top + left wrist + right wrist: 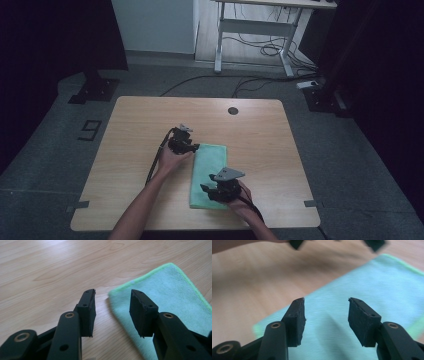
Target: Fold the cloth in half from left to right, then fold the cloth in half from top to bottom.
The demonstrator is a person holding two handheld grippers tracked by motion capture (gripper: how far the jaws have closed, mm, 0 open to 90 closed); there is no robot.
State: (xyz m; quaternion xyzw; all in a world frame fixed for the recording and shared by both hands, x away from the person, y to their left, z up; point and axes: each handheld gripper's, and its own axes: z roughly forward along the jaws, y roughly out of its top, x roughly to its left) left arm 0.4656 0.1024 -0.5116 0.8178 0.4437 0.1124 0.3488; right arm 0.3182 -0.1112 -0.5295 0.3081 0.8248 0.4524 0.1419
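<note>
A folded green cloth [207,175] lies flat on the wooden table [130,130], its long side running front to back. My left gripper [196,147] stands open at the cloth's far left corner [113,293], just above the wood, with nothing between its jaws. My right gripper [204,189] is open too, low over the near part of the cloth [352,290], jaws empty. In the right gripper view the left gripper's fingertips [296,243] appear blurred at the top edge.
The table has a round dark cable hole [233,110] near its far edge. Beyond it the floor carries loose cables [270,49], a white desk frame [218,45] and black stand bases [94,90].
</note>
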